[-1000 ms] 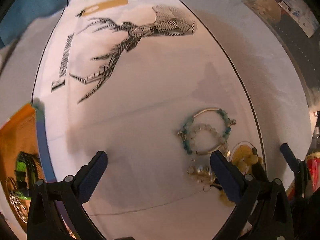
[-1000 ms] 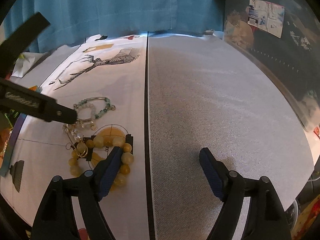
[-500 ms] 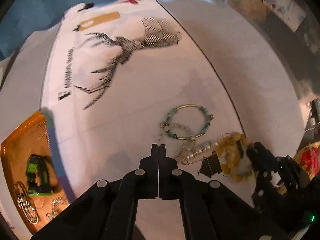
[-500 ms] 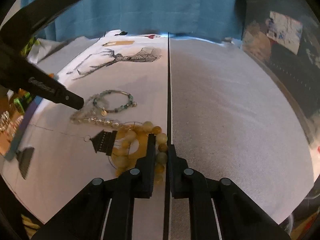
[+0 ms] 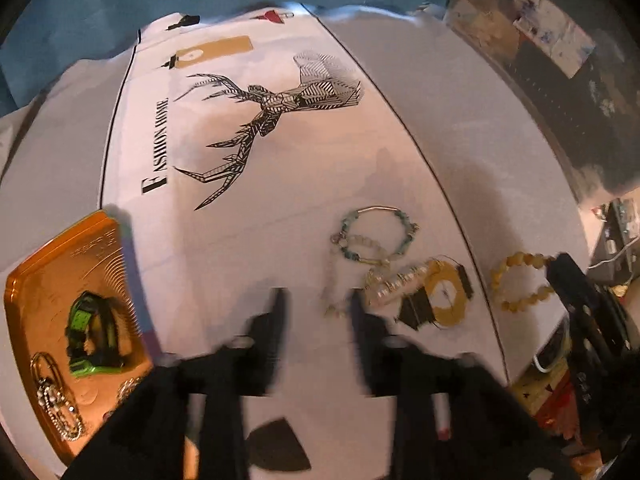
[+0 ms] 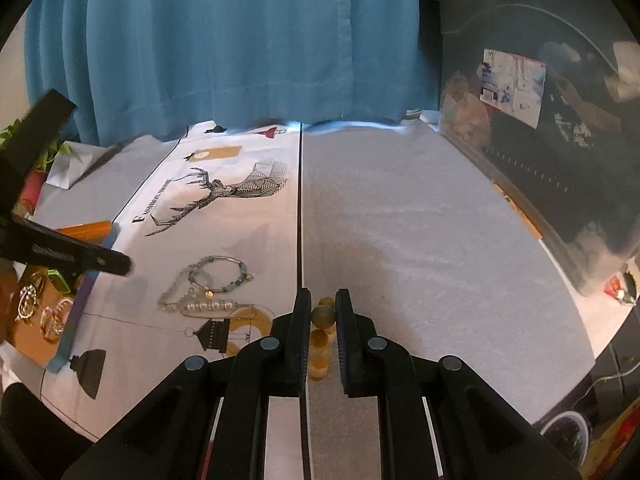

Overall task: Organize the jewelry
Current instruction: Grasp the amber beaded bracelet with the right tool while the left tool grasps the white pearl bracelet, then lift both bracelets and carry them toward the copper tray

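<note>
My right gripper is shut on a yellow bead bracelet and holds it above the cloth; it shows at the right in the left wrist view. My left gripper is open and blurred, just short of a pale bead strand. A turquoise bead bangle, a pearl bar piece and a gold hoop earring lie on the cloth. An orange tray at the left holds a green watch and chains.
A white cloth with a deer print covers the table, with a grey cloth to its right. A blue curtain hangs behind. A dark clear bin stands at the right.
My left gripper has opened and pulled back from the pale bead strand. My right gripper has lifted the yellow bead bracelet off the pile and moved it to the right.
</note>
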